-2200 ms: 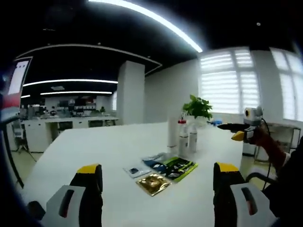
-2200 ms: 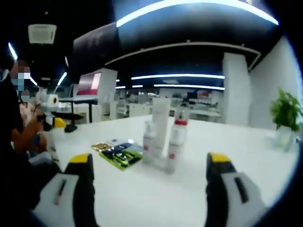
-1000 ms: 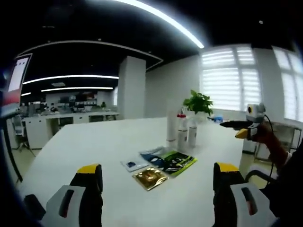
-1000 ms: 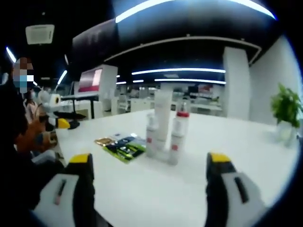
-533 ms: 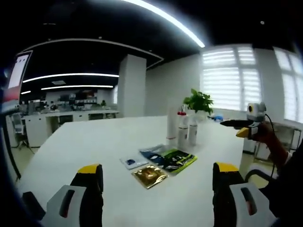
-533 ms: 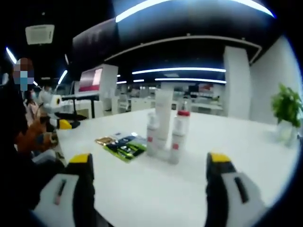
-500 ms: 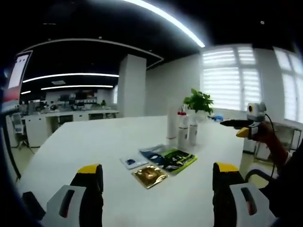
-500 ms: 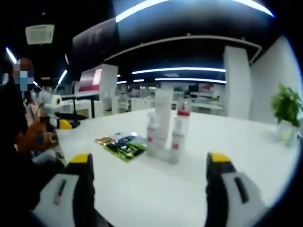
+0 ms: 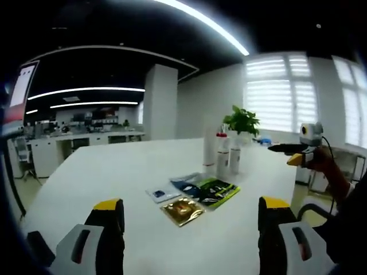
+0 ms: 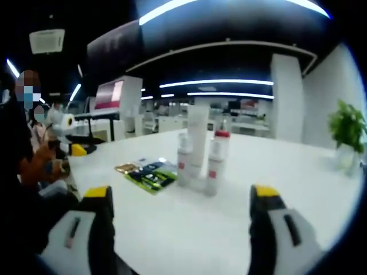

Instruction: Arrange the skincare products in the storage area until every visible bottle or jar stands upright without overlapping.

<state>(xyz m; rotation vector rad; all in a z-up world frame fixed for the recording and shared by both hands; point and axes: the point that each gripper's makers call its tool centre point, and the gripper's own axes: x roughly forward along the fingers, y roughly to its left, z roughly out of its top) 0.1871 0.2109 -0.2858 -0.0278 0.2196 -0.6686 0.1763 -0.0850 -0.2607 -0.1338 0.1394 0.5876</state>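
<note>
Wide white surface (image 9: 114, 172) in an open-plan office with strip lights overhead, a white pillar (image 9: 159, 103) behind and blinds (image 9: 275, 94) on the far windows, and both tongs hang open and empty over the near edge, left tongs (image 9: 186, 238) and right tongs (image 10: 180, 229) each with yellow-tipped jaws spread wide. Out in the middle of the surface lie flat sachets (image 9: 198, 195), a gold one nearest, with the skincare bottles (image 10: 198, 154) just beside them: a tall white tube, a red-capped bottle and a shorter white one, all upright and huddled close. A potted plant (image 9: 241, 121) stands toward the far edge.
</note>
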